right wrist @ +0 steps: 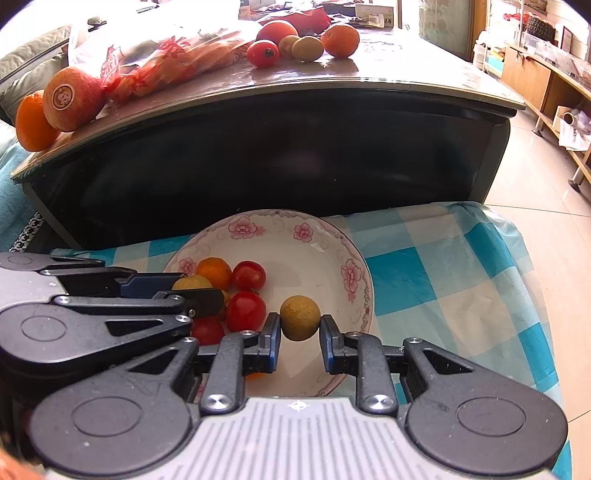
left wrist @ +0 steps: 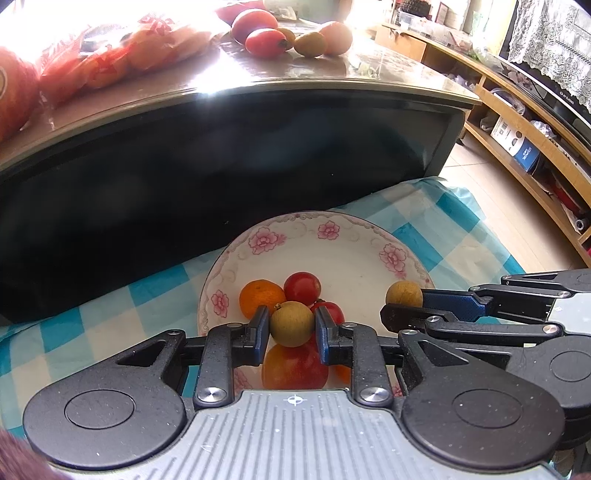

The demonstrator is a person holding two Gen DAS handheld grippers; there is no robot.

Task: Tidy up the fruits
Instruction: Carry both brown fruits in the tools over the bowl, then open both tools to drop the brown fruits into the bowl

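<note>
A white plate with pink flowers point(left wrist: 332, 240) point(right wrist: 325, 258) lies on a blue checked cloth and holds a small orange point(left wrist: 261, 297) point(right wrist: 214, 271), cherry tomatoes point(left wrist: 302, 287) point(right wrist: 246, 311) and a larger red-orange fruit point(left wrist: 293, 365). My left gripper point(left wrist: 291, 325) is shut on a tan longan point(left wrist: 291, 323) just above those fruits. My right gripper point(right wrist: 300, 325) is shut on a second longan point(right wrist: 300, 317) over the plate's bare right half. In the left wrist view the right gripper point(left wrist: 404, 301) comes in from the right with its longan point(left wrist: 403, 293).
A dark low table point(left wrist: 258, 147) point(right wrist: 295, 155) stands behind the plate. On its top lie loose tomatoes, longans and an orange point(left wrist: 295, 35) point(right wrist: 306, 40), a red-printed bag of fruit point(left wrist: 110, 59) point(right wrist: 166, 55) and oranges at the left edge point(right wrist: 72, 98). Wooden shelving point(left wrist: 535, 122) runs along the right.
</note>
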